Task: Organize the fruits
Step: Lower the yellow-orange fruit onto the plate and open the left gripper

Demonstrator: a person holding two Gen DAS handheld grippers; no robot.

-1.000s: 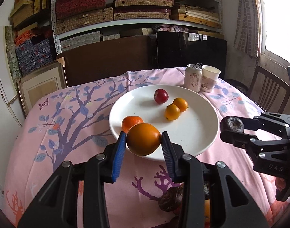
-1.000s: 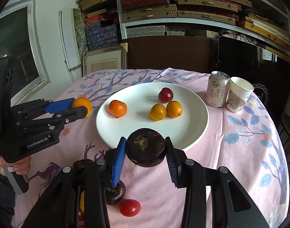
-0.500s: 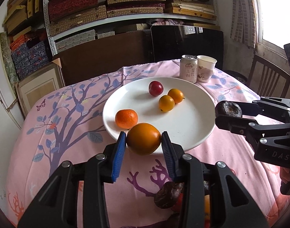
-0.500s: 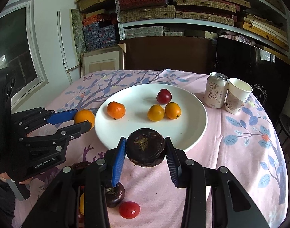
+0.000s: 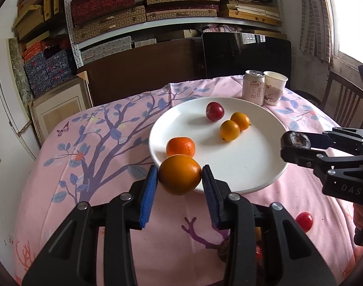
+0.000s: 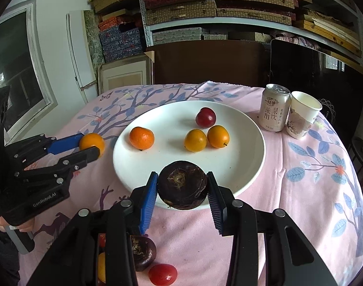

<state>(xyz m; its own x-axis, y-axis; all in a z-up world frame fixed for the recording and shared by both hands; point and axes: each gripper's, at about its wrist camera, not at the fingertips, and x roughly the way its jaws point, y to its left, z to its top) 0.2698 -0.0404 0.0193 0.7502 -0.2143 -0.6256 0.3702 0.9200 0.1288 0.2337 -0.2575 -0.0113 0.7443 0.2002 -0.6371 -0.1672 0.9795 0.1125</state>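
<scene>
My left gripper (image 5: 179, 169) is shut on a round orange fruit (image 5: 179, 178), held just off the near left rim of the white plate (image 5: 253, 166). My right gripper (image 6: 181, 176) is shut on a dark purple-brown fruit (image 6: 182, 185) over the plate's (image 6: 241, 152) near rim. On the plate lie a tangerine (image 6: 141, 138), a red plum (image 6: 205, 117) and two yellow-orange fruits (image 6: 195, 140) (image 6: 218, 136). Each gripper shows in the other's view: the left gripper (image 6: 91, 145) at the left, the right gripper (image 5: 295, 145) at the right.
A drink can (image 6: 274, 108) and a paper cup (image 6: 303, 114) stand behind the plate at the right. On the pink tablecloth below my grippers lie another dark fruit (image 6: 142, 252) and a red cherry tomato (image 6: 163, 274). A wooden chair (image 5: 343, 104) stands at the table's right.
Both grippers keep their fruits and hover in nearly the same place by the plate; the views only sway slightly.
</scene>
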